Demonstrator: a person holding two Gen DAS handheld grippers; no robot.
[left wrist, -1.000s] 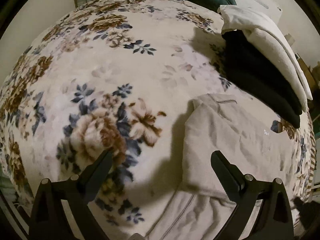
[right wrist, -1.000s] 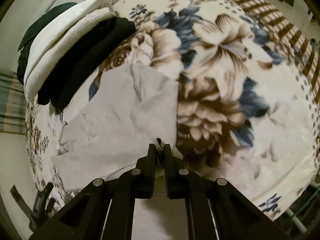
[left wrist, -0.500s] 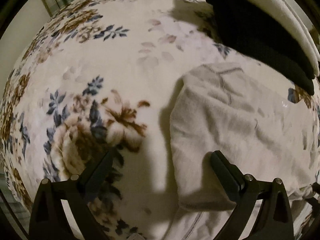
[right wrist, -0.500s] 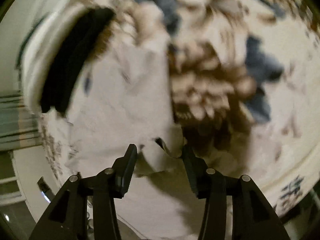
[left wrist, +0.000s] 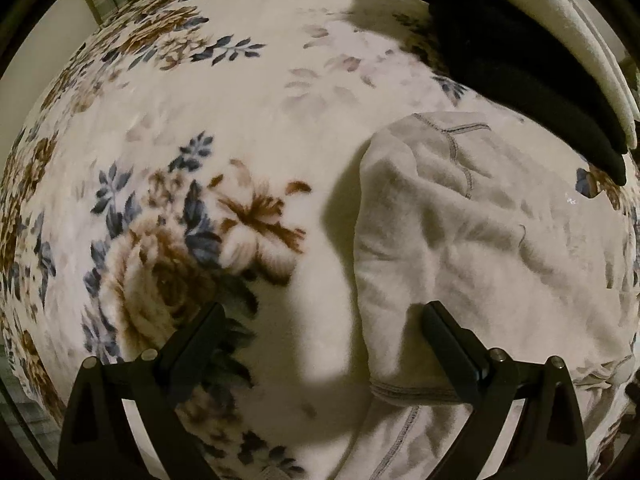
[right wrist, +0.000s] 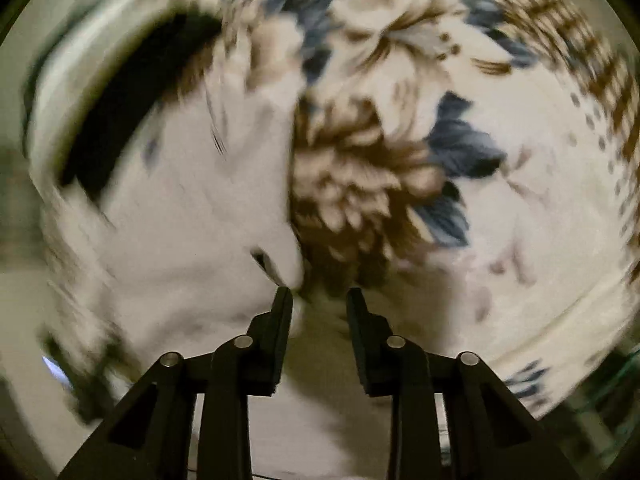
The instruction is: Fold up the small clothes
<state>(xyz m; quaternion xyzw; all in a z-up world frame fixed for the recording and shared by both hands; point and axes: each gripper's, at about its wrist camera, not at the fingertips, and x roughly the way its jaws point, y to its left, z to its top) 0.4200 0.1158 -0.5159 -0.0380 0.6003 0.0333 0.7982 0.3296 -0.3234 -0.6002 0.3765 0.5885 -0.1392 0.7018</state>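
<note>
Left wrist view looks steeply down on a cream fleece blanket with brown and blue flowers (left wrist: 168, 184), where a pale grey fleece garment with stitched seams (left wrist: 500, 240) lies folded over itself. The left gripper (left wrist: 326, 312) stands wide, nothing between its fingers; one finger (left wrist: 444, 332) is over the garment's near folded edge, the other over the blanket. Beyond the garment sits a stack of folded clothes, a black piece (left wrist: 520, 76) under a cream one (left wrist: 560, 12). Right wrist view is badly blurred. The right gripper (right wrist: 320, 296) is narrowing, its jaws still apart and nothing pinched between them; the garment's corner (right wrist: 280, 256) lies just beside the left fingertip.
</note>
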